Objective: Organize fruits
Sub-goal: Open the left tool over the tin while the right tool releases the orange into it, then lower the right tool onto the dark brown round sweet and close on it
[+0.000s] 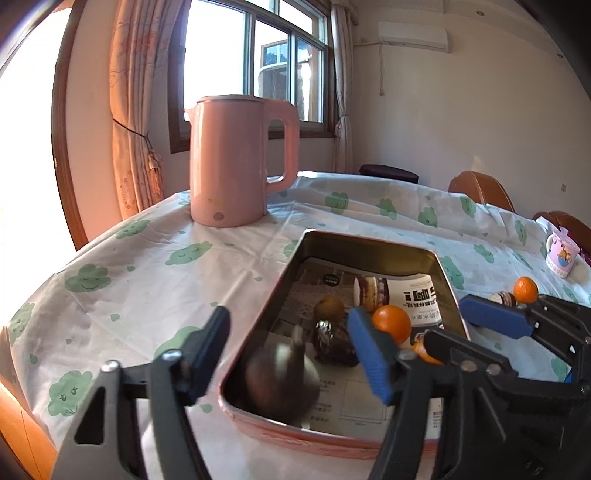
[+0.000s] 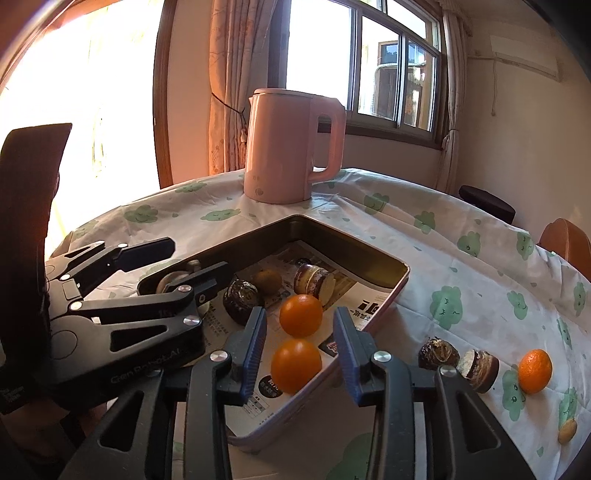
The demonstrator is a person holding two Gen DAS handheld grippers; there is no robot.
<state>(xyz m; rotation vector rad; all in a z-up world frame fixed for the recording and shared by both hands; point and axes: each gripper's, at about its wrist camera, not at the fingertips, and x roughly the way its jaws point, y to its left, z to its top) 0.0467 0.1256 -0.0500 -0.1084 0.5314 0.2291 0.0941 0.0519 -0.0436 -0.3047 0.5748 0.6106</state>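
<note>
Two oranges (image 2: pixel 297 339) lie in the pink-walled metal tray (image 2: pixel 400 275), one just behind the other, the nearer one between the spread blue pads of the right gripper (image 2: pixel 300 347), which do not touch it. Being round, they point no particular way. The tray's long axis runs from the near edge of the table away toward the pink kettle (image 2: pixel 291 147), and printed paper lines its floor. Also inside are a brownish round fruit (image 2: pixel 267 280), a dark glossy piece (image 2: pixel 242 301) and a layered brown-and-cream piece (image 2: pixel 314 280) lying on its side. The left gripper (image 1: pixel 291 354) hangs over the tray's near end with its jaws wide apart; a dark rounded thing (image 1: pixel 282 384) below them is blurred. Out on the cloth, right of the tray, sit a third orange (image 2: pixel 535 371) and two more layered pieces (image 2: pixel 458 360). A white cloth with green smiling clouds (image 2: pixel 447 302) covers the round table; behind it are a sunlit window (image 2: pixel 369 62), curtains and a wall air conditioner (image 1: pixel 413 35).
</note>
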